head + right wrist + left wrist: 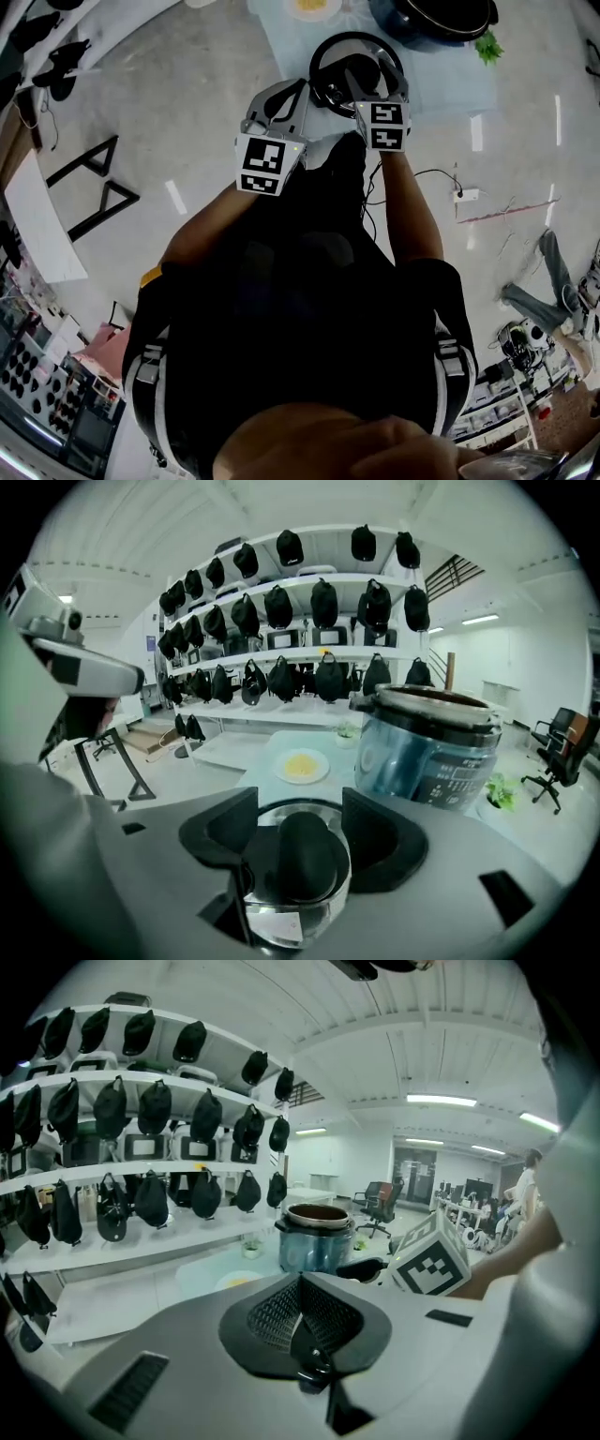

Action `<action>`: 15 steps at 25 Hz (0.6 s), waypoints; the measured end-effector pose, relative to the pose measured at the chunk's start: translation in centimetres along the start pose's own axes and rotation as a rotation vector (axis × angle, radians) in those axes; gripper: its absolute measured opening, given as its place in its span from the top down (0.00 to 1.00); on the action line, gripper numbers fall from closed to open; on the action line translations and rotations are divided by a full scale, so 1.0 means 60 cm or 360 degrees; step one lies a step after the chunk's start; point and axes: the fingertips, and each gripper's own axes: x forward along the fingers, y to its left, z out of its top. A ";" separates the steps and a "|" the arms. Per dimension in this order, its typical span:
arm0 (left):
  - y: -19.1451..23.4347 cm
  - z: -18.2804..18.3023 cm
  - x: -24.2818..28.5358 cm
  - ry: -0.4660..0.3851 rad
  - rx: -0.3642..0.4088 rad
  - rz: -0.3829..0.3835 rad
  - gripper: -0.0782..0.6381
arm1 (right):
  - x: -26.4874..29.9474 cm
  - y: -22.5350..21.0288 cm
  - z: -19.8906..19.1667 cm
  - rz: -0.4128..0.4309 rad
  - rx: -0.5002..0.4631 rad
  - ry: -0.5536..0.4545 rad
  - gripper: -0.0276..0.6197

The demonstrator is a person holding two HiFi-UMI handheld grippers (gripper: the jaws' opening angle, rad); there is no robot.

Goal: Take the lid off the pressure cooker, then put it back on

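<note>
Lid [330,67] held by right gripper [298,853], beside cooker [427,752]

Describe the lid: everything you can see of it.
The lid is round, clear glass inside a dark rim, with a black knob at its centre. It is off the pressure cooker, which stands open behind it. The right gripper holds it by the knob, a jaw on each side; nothing else visibly touches it.
</note>
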 end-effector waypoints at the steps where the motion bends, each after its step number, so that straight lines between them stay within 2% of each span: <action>1: -0.003 0.004 -0.005 -0.0014 0.0011 -0.0017 0.88 | -0.018 0.006 0.015 -0.0008 0.0016 -0.0027 0.50; 5: -0.019 0.008 -0.029 -0.0038 0.0053 -0.0103 0.88 | -0.089 0.034 0.058 -0.0061 0.0064 -0.0125 0.53; 11: -0.032 0.017 -0.062 -0.0089 0.0075 -0.0224 0.88 | -0.171 0.089 0.079 -0.0115 0.0124 -0.0183 0.59; 13: -0.043 0.014 -0.077 -0.0098 0.0097 -0.0279 0.88 | -0.196 0.104 0.080 -0.0152 0.0157 -0.0191 0.62; 15: -0.054 0.001 -0.088 -0.0091 0.0113 -0.0326 0.88 | -0.218 0.117 0.073 -0.0213 0.0200 -0.0193 0.71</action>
